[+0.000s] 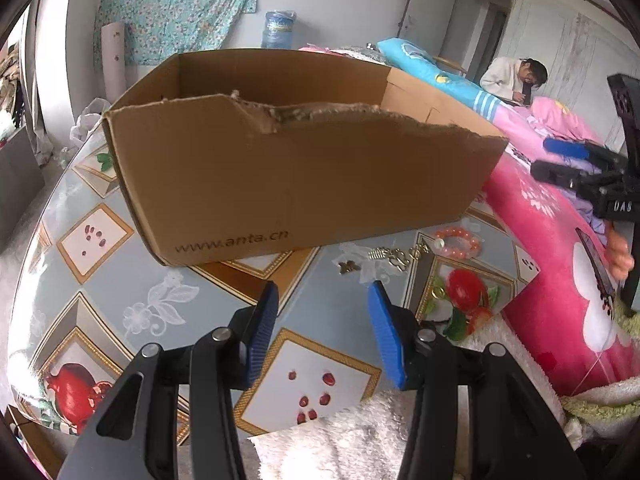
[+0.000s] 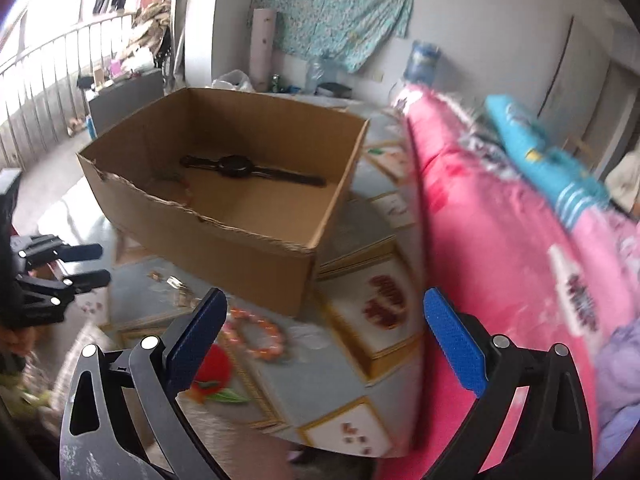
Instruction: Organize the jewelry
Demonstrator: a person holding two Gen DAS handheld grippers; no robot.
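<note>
A brown cardboard box (image 1: 288, 184) with a torn rim stands on the patterned table; in the right wrist view the box (image 2: 224, 236) holds a black watch (image 2: 248, 168). In front of it lie a pink bead bracelet (image 1: 458, 242), a gold chain (image 1: 400, 258) and a small gold charm (image 1: 347, 267). The bracelet (image 2: 256, 334) also shows in the right wrist view. My left gripper (image 1: 324, 292) is open and empty, just short of the chain. My right gripper (image 2: 324, 304) is open wide and empty, above the bracelet. Each gripper shows in the other's view, the right (image 1: 560, 160) and the left (image 2: 92, 264).
The round table (image 1: 100, 288) has a blue and gold fruit-pattern cover. A pink blanket (image 2: 500, 240) on a bed borders the table's right side. A white fluffy cloth (image 1: 340, 440) lies at the near edge. A person (image 1: 516, 78) sits at the back right.
</note>
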